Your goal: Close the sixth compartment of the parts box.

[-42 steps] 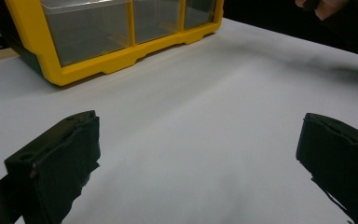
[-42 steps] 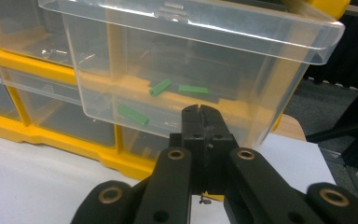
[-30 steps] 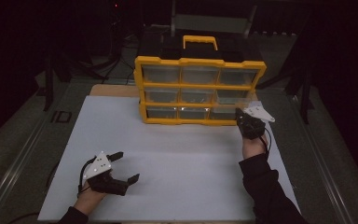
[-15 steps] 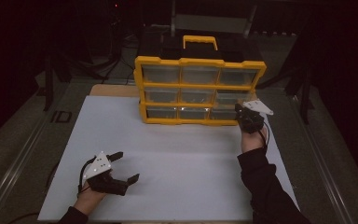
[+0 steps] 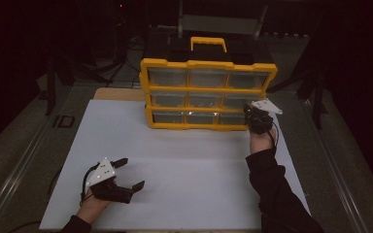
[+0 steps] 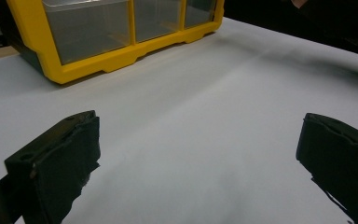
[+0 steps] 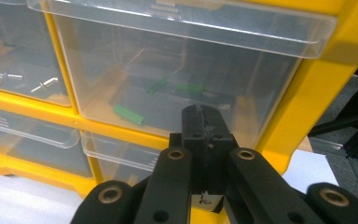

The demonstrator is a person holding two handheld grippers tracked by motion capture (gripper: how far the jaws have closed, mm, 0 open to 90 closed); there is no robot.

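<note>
A yellow drawer cabinet (image 5: 208,63) with three rows of clear drawers stands at the back of the white mat (image 5: 184,155). My right gripper (image 5: 250,114) is shut with nothing between its jaws, and it is held up at the cabinet's right column. In the right gripper view the right gripper (image 7: 205,117) has its closed tips right in front of a clear drawer (image 7: 168,70) that holds green plugs (image 7: 128,115); I cannot tell whether they touch it. My left gripper (image 5: 132,173) rests low on the mat at the near left, open and empty, with its jaws (image 6: 200,158) set wide apart.
The drawer to the left holds small metal screws (image 7: 44,85). A black carry handle with a yellow grip (image 5: 209,42) tops the cabinet. Dark frame legs (image 5: 315,87) stand to the right of the table. White mat lies between the left gripper and the cabinet base (image 6: 121,56).
The right hand has edged forward and slightly left, closer to the cabinet's right column. The left gripper has stayed where it was.
</note>
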